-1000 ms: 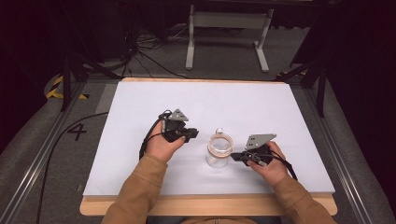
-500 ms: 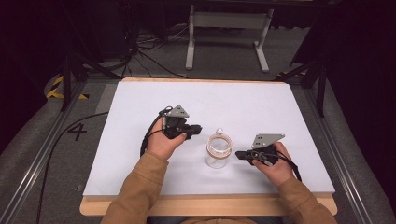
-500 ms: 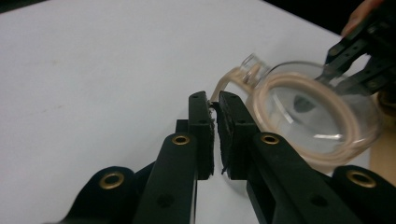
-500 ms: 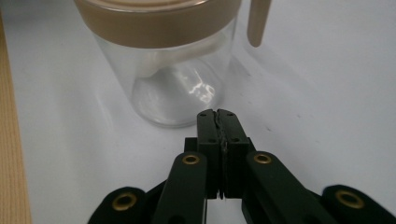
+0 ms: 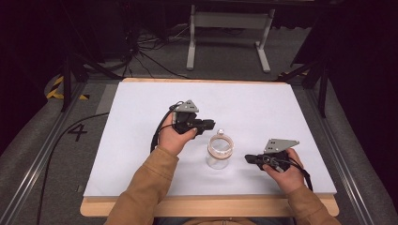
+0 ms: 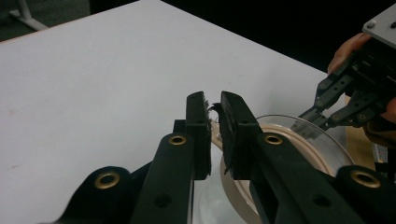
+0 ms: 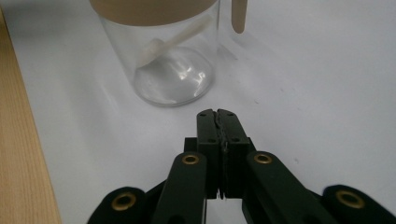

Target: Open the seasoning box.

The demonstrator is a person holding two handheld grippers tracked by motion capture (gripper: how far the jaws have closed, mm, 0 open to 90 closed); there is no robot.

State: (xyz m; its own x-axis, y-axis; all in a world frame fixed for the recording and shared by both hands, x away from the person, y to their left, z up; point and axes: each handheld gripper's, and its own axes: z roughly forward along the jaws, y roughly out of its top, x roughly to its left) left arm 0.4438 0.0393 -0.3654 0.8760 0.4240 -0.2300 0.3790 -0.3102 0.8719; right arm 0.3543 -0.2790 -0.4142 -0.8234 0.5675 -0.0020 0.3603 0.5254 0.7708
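Note:
A clear glass jar [image 5: 219,152] with a tan ring at its mouth stands upright on the white table [image 5: 141,140]. A pale stick [image 7: 177,37] leans inside it, and a tan tab [image 7: 238,16] hangs beside its rim. My left gripper [image 5: 212,125] [image 6: 212,100] hovers at the jar's far-left rim. Its jaws have just opened a little to a narrow gap, with nothing clamped. My right gripper [image 5: 247,158] [image 7: 217,114] lies low to the right of the jar, pointing at it, shut and empty. It also appears across the jar [image 6: 299,140] as the right gripper [image 6: 310,112].
The wooden front edge [image 5: 211,206] of the table runs below both forearms. Behind the table stand a grey metal stand [image 5: 227,28] and floor cables [image 5: 145,51]. Rails flank both sides. White surface stretches to the left of and behind the jar.
My right gripper has drawn away from the jar to the right. The left gripper has shifted slightly right, toward the jar's far rim. The jar has stayed put.

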